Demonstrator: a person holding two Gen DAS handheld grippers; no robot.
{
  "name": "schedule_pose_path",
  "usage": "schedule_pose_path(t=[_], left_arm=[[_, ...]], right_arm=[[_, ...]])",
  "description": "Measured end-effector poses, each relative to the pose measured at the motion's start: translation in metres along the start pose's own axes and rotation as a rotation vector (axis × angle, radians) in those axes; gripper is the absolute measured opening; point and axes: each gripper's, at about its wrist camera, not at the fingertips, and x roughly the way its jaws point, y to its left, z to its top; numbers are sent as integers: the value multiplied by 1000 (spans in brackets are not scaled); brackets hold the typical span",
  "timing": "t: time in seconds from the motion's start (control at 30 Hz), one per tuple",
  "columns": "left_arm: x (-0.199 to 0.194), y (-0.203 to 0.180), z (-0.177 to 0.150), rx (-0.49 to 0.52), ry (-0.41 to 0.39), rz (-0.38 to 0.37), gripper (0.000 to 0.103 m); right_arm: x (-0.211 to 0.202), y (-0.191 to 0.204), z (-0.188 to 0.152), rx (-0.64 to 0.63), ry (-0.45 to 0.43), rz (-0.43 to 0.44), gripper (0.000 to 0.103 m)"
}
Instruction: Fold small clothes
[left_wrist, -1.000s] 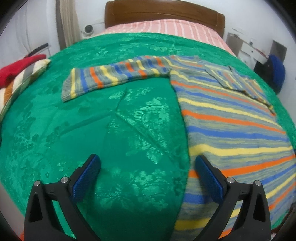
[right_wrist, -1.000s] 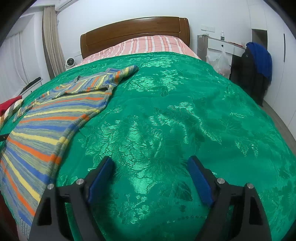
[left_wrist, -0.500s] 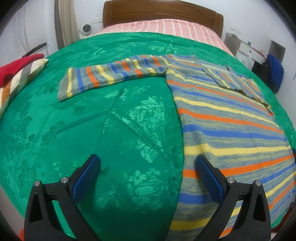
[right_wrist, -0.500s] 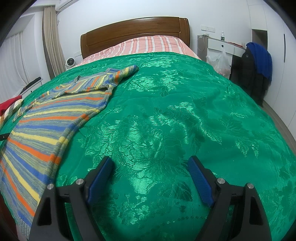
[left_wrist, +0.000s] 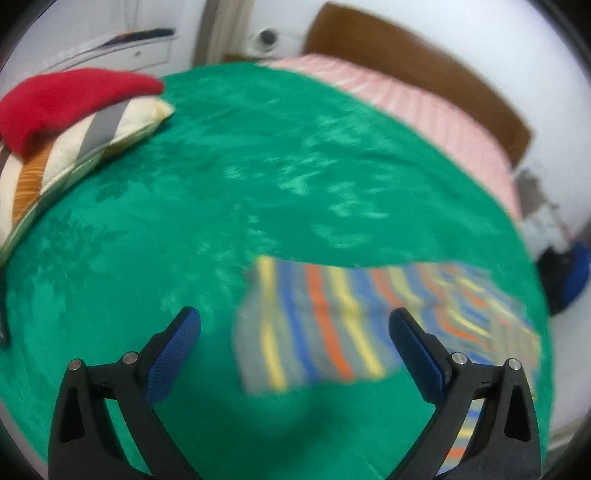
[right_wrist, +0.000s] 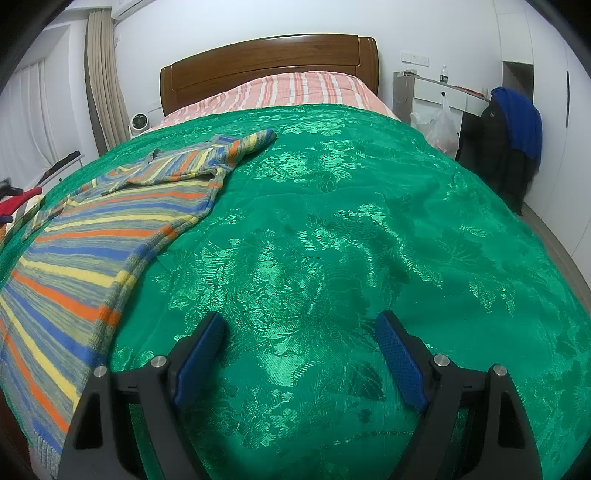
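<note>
Striped sweater (right_wrist: 92, 236) lies flat on the green bedspread (right_wrist: 332, 229), toward its left part in the right wrist view, one sleeve (right_wrist: 243, 146) folded in and pointing at the headboard (right_wrist: 269, 62). No readable writing or brand anywhere (bottle on the far shelf too small to tell). Sweater's near hem is cut off by the frame edge in the right view. Left wrist view is motion-blurred: only the other sleeve (left_wrist: 321, 328) shows, stripes smeared, cuff end lying between the fingers of the left gripper (left_wrist: 293, 334), not touched. Left gripper jaws spread wide, empty, aimed down at that sleeve. Right gripper (right_wrist: 299, 349) spread wide too, empty, above bare bedspread beside the sweater's right edge. Red cloth (left_wrist: 66, 99) on a striped pillow (left_wrist: 74, 147) at far left.
</note>
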Motion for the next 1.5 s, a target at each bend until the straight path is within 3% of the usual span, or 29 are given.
schedule_pose_path(t=[0.07, 0.17, 0.2, 0.23, 0.27, 0.33, 0.43, 0.57, 0.7, 0.77, 0.8, 0.87, 0.9, 0.93, 1.07, 1.13, 1.2, 1.3, 1.4, 1.5], left_arm=[[18, 1, 6, -15, 24, 26, 97], [43, -5, 5, -5, 61, 15, 76], [49, -8, 5, 10, 74, 24, 58], [55, -12, 3, 33, 80, 57, 19], [56, -15, 2, 56, 79, 97, 0], [46, -22, 2, 71, 28, 117, 3], [11, -53, 16, 113, -72, 53, 3], [-53, -152, 28, 307, -169, -95, 3], [-82, -248, 6, 457, -179, -247, 3], [-81, -290, -16, 506, -142, -329, 4], [-74, -312, -31, 526, -107, -369, 10], [-60, -342, -59, 558, -37, -442, 50], [-52, -354, -75, 574, 4, -473, 85], [-47, -361, -92, 581, 27, -500, 93], [-46, -351, -113, 553, 85, -612, 92], [-45, -320, -96, 486, 61, -589, 93], [-39, -289, -75, 411, 21, -512, 93], [-8, -235, -43, 291, -19, -308, 93], [31, -212, -51, 326, 25, -172, 89], [63, -208, -81, 411, 115, -140, 70]], right_arm=[[0, 0, 0, -1, -1, -3, 84], [1, 0, 0, -3, -1, -5, 84], [1, 0, 0, -3, -1, -5, 84], [1, 0, 0, -3, -1, -5, 84], [1, 0, 0, -3, -1, -5, 84], [1, 0, 0, -3, -1, -4, 84], [1, 0, 0, -3, 0, -5, 84], [1, 0, 0, -3, 1, -4, 84], [2, -1, 1, -3, 2, -4, 84], [2, -1, 1, -3, 1, -5, 84], [2, 0, 1, -3, 1, -4, 84], [2, 0, 1, -3, 1, -5, 84], [2, 0, 1, -3, 1, -5, 84], [2, 0, 1, -3, 1, -5, 84], [2, 0, 1, -3, 1, -5, 84], [2, 0, 1, -2, 2, -4, 84], [2, 0, 1, -3, 2, -3, 85], [2, 0, 1, -4, 3, -5, 85], [2, 0, 1, -4, 3, -6, 85], [2, -1, 2, -3, 6, -4, 85]])
